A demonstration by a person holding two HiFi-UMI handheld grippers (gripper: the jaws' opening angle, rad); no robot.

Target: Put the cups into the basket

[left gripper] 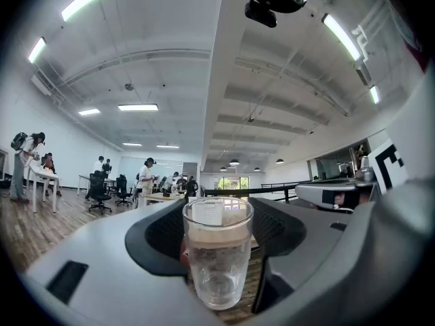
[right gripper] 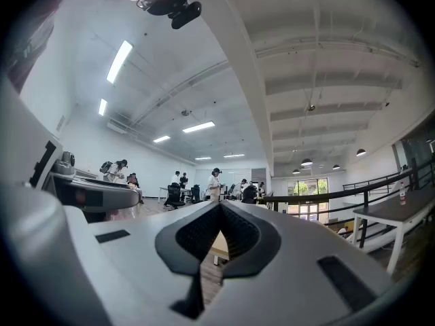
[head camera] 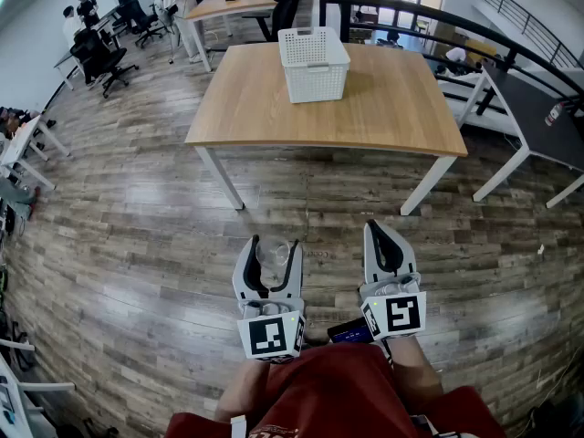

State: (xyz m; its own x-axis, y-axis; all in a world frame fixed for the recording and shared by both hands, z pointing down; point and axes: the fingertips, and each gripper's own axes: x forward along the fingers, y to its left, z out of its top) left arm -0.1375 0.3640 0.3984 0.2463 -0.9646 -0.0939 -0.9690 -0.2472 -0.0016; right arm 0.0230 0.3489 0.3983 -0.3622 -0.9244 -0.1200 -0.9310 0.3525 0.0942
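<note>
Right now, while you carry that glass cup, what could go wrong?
1. The glass cup is held only by its sides in the left gripper, above the wooden floor. If it slips, it may break.
2. The basket stands far off on the table, so a bump while walking could shake the cup loose.
3. The basket's walls are tall; the cup might knock its rim.

basket [head camera: 313,62] inside: too far off, contents unreadable
people [head camera: 85,9] at far desks: too small to tell apart
dark object [head camera: 349,332], low centre: partly hidden, unidentifiable
</note>
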